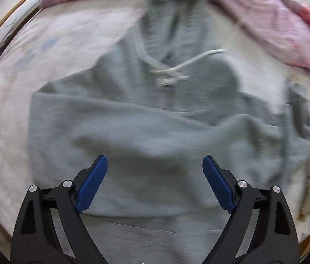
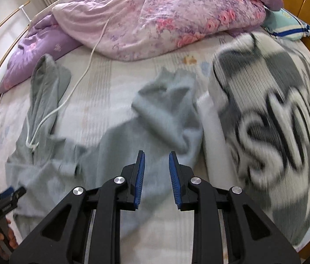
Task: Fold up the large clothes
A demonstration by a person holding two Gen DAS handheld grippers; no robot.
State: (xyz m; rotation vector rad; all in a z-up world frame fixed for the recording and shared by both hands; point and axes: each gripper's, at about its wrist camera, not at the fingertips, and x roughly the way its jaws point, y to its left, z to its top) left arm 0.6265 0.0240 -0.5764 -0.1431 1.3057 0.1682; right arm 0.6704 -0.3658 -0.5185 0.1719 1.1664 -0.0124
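A grey hoodie [image 1: 146,118] lies spread on the bed, hood toward the far side, with a white drawstring [image 1: 190,62] across its chest. One sleeve is folded across the body. My left gripper [image 1: 155,165] is open and empty just above the hoodie's lower body. In the right wrist view the hoodie [image 2: 51,154] lies at left and its other sleeve [image 2: 163,118] runs up the middle. My right gripper [image 2: 156,156] hovers over that sleeve, jaws partly open, holding nothing. The left gripper also shows in the right wrist view [image 2: 7,195] at the lower left edge.
A pink and purple floral quilt [image 2: 155,13] is heaped along the far side of the bed. A grey and white striped garment with black lettering [image 2: 276,118] lies right of the hoodie. A blue-striped pillow [image 2: 287,25] and wooden headboard [image 2: 304,2] are at far right.
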